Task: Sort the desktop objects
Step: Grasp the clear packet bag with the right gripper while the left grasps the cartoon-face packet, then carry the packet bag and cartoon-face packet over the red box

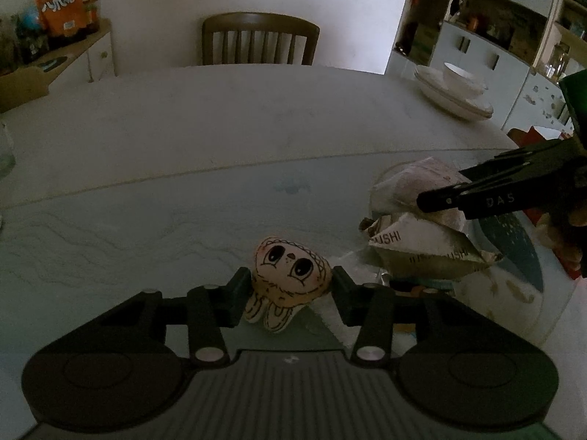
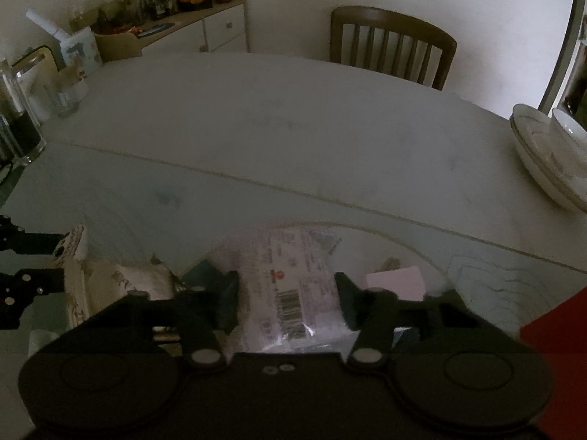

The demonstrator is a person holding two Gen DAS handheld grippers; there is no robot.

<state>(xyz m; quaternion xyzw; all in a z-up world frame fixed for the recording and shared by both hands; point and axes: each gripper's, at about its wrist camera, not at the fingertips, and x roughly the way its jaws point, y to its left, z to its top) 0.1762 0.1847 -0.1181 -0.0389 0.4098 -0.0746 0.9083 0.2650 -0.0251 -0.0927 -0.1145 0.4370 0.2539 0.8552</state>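
Left claw (image 1: 291, 289) clamped on the plush toy (image 1: 290, 271), face turned up, legs dangling between the fingers, lifted just above the glass table (image 1: 146, 227); over on the right, right claw (image 2: 288, 300) spread wide around a clear packet (image 2: 290, 289) with a barcode label, fingers either side, whether touching it cannot tell; packet lying on the heap of wrappers (image 1: 422, 245) just right of the toy; further back, stacked plates (image 1: 453, 97) with a bowl (image 1: 464, 77); beyond the far edge, a wooden chair (image 1: 258, 38).
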